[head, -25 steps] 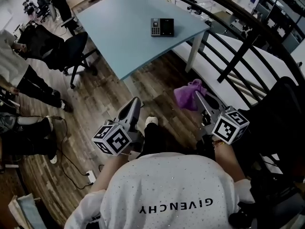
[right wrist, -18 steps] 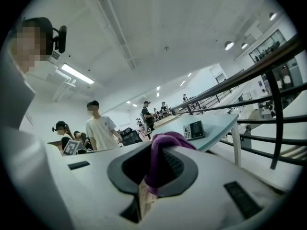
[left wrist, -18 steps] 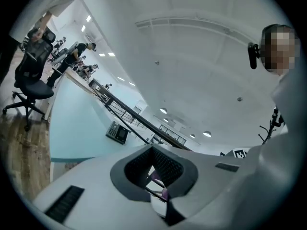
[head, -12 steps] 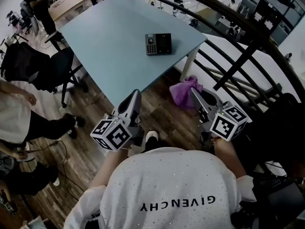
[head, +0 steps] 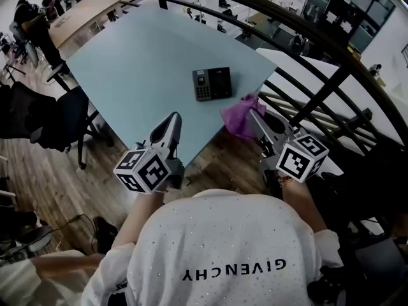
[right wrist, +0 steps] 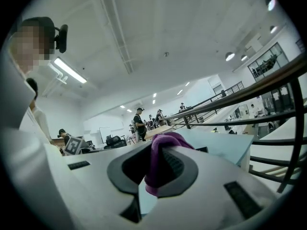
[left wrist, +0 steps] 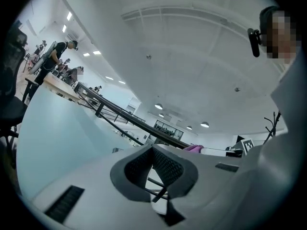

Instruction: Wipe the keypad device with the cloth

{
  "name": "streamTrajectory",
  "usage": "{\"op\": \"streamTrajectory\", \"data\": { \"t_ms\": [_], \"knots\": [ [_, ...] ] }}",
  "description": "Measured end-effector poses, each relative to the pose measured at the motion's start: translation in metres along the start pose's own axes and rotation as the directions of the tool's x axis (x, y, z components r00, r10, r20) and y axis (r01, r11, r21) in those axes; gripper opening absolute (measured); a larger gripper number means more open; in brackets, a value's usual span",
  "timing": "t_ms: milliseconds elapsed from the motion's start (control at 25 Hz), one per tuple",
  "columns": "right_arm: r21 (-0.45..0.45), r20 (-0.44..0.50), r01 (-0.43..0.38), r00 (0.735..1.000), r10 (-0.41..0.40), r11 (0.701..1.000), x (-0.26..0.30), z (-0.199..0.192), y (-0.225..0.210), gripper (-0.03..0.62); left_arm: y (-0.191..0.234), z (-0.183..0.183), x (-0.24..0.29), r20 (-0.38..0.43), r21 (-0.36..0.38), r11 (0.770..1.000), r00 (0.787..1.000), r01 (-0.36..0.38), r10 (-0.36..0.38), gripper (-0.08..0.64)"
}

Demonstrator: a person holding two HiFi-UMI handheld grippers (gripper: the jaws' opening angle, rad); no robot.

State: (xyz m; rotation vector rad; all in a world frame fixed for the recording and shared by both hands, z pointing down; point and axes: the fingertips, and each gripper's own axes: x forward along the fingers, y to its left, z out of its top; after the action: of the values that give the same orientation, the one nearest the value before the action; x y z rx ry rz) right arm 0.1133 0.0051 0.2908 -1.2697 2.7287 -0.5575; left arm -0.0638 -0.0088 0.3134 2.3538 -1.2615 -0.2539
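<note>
1. A crumpled purple cloth (head: 241, 115) is clamped in the right gripper (head: 253, 116).
2. The left gripper (head: 173, 117) is held closed, empty.
3. A black rectangular keypad device (head: 212, 83) is set on a pale blue table (head: 127, 62) (just left of the cloth).

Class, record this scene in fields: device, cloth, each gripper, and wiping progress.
Device: black keypad device, lying flat on the light blue table
Cloth: purple cloth, bunched at the table edge beside the device, not on it
Right gripper: jaws clamped on the cloth
Left gripper: jaws together, nothing between them, short of the device
Wiping: not yet begun
</note>
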Motion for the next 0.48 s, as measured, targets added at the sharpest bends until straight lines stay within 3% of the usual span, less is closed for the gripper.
{"op": "streamTrajectory", "data": {
  "t_ms": [280,480],
  "knots": [
    [0.01,-0.027,0.02,0.999,-0.019,1.0,0.042,-0.003,-0.019,0.023,0.032,0.003,0.04,-0.054,-0.024,0.999,0.998,0.037,-0.038,0.0],
    [0.043,-0.082,0.031,0.996,-0.027,0.999,0.057,-0.022,-0.033,0.023,0.048,-0.02,0.052,-0.105,-0.054,0.998,0.994,0.02,-0.025,0.0]
  ]
}}
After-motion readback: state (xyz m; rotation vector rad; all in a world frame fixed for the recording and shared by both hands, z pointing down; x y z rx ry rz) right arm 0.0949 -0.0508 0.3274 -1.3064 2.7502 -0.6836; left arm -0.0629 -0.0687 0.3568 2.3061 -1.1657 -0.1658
